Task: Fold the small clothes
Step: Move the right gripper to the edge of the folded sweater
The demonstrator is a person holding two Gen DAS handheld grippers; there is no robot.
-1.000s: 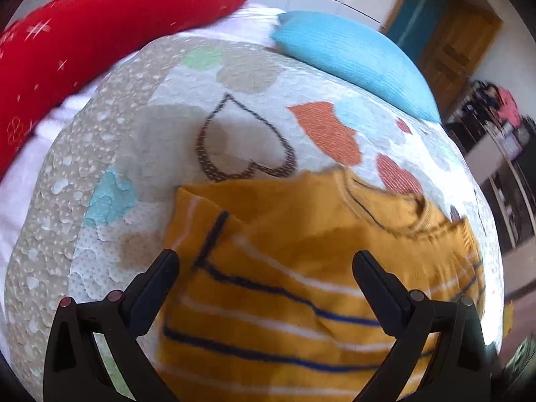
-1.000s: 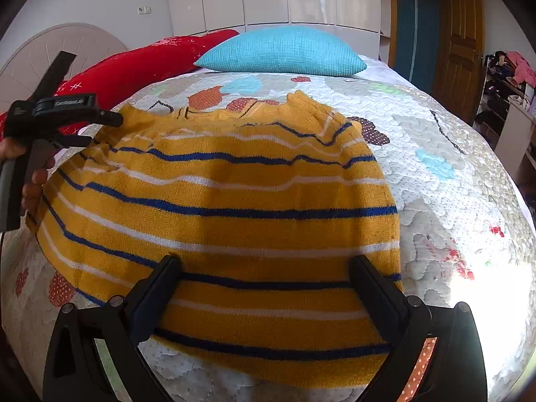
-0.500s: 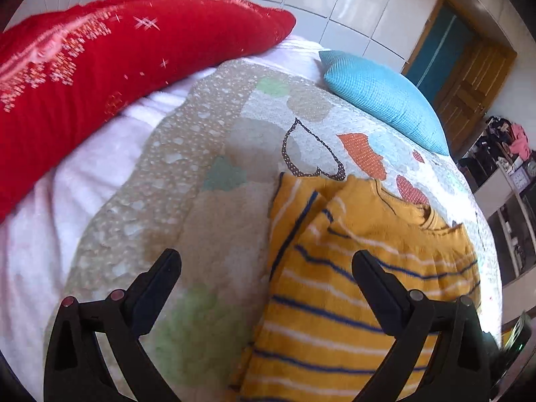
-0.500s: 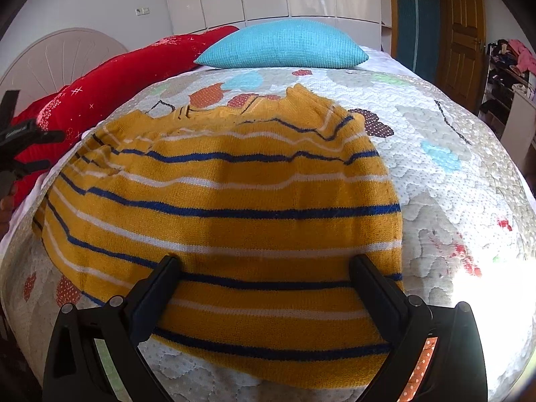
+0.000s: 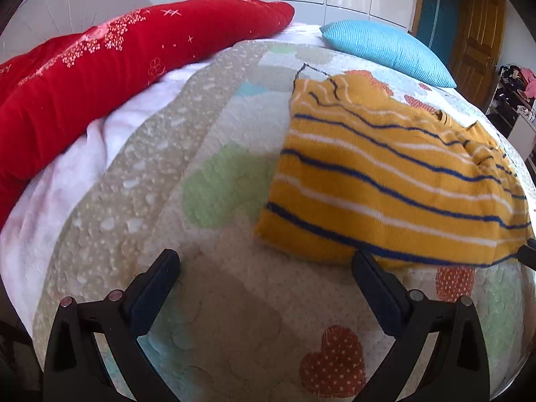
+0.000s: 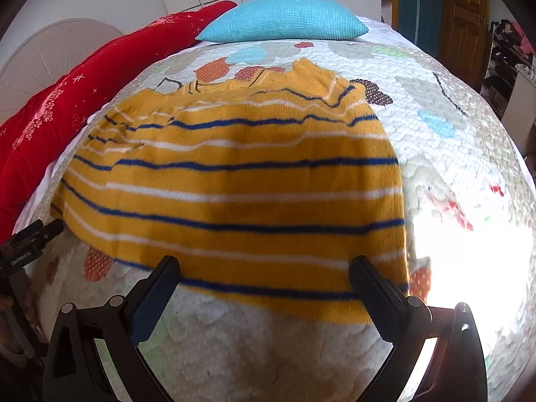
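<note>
A small mustard-yellow knit sweater (image 6: pixel 234 184) with blue and white stripes lies flat on the quilted bedspread (image 6: pixel 452 117), its sleeves folded in. In the left wrist view the sweater (image 5: pixel 385 174) lies ahead and to the right. My left gripper (image 5: pixel 264 268) is open and empty, over bare quilt (image 5: pixel 217 301) just left of the sweater's near corner. My right gripper (image 6: pixel 264 274) is open and empty, its fingers just above the sweater's near hem. The left gripper also shows at the left edge of the right wrist view (image 6: pixel 30 244).
A red bolster pillow (image 5: pixel 100 77) lies along the left side of the bed. A blue pillow (image 6: pixel 284 20) lies at the far end. A white blanket (image 5: pixel 83 167) shows beside the quilt. A wooden door (image 5: pixel 479 40) and cluttered shelves (image 6: pixel 506 53) stand at the right.
My left gripper has pulled back from the sweater's far left shoulder to the near left corner and has dropped lower. The right gripper has backed off slightly. The sweater lies still.
</note>
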